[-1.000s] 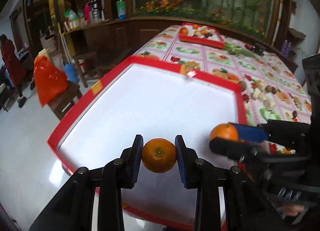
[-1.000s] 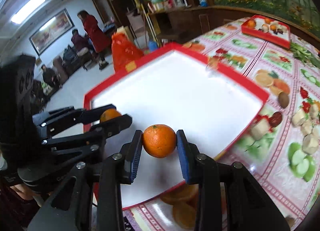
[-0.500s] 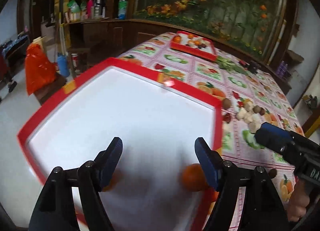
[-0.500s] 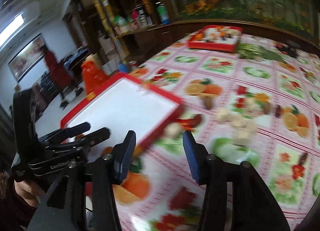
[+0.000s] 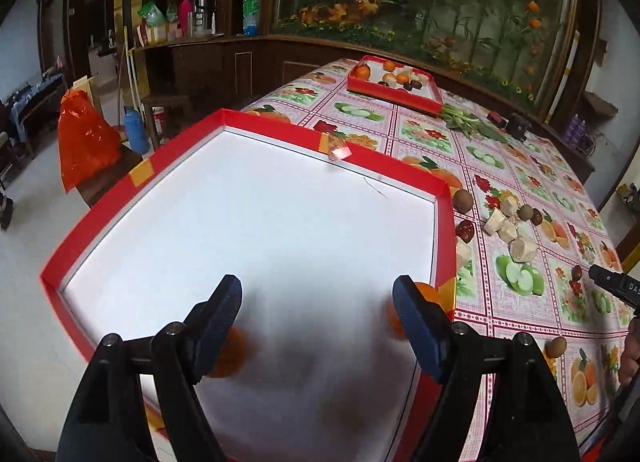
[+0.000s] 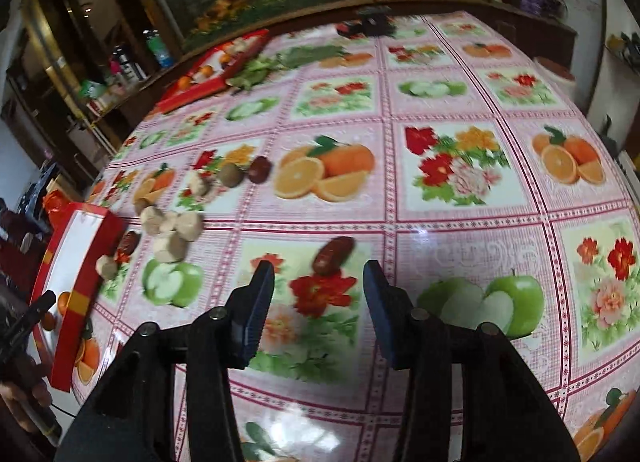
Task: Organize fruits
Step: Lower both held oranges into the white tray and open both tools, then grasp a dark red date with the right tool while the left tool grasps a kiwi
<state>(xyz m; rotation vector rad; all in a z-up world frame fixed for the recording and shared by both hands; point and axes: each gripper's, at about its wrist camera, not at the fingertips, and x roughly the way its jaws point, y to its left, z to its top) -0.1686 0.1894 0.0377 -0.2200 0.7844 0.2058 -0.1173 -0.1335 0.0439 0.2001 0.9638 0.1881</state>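
The left gripper (image 5: 318,312) is wide open and holds nothing, above the red tray (image 5: 444,246). Two oranges lie in the tray, one (image 5: 234,354) by each finger, the other (image 5: 428,294) at the tray's right wall. The right gripper (image 6: 318,294) is open and empty too, over the tablecloth (image 6: 440,221), just behind a brown date (image 6: 334,250).
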